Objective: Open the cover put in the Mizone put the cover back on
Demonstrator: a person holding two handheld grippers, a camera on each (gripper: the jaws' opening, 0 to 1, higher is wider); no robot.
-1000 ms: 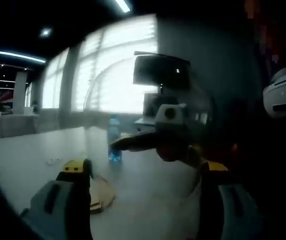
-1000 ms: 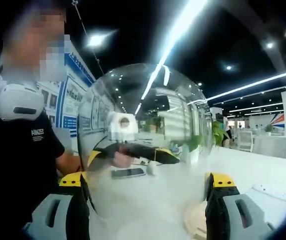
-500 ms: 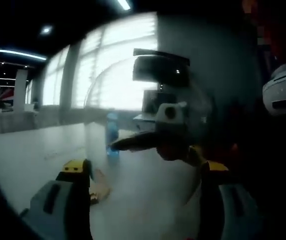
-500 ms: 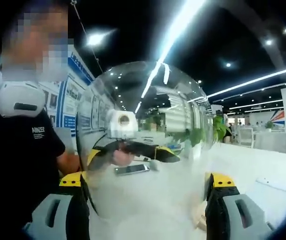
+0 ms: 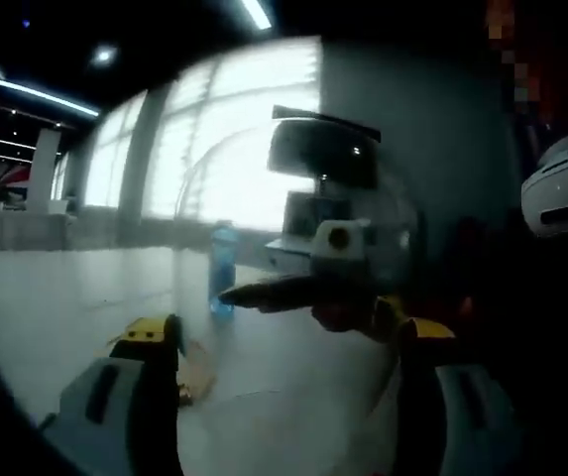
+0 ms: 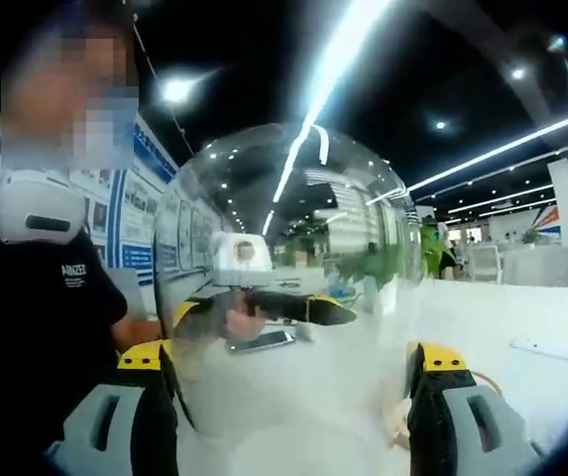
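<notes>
Left gripper (image 5: pixel 288 342): my fingers are spread wide around the clear dome cover (image 5: pixel 298 228), lifted off the table (image 5: pixel 65 297) so the Mizone can go under.
Mizone bottle (image 5: pixel 222 270): upright on the far table, seen left through the dome.
Right gripper (image 6: pixel 288 367): fingers equally wide on the cover's opposite side, sharing the load.
Change: the wooden base (image 5: pixel 192 369) sits lower-left than before; I've raised the dome.

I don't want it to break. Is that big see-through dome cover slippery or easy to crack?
The clear dome cover looks smooth and glossy, so it could slip. Both grippers, left and right, clamp it from opposite sides. Its thin-looking wall may flex or crack if squeezed hard.
</notes>
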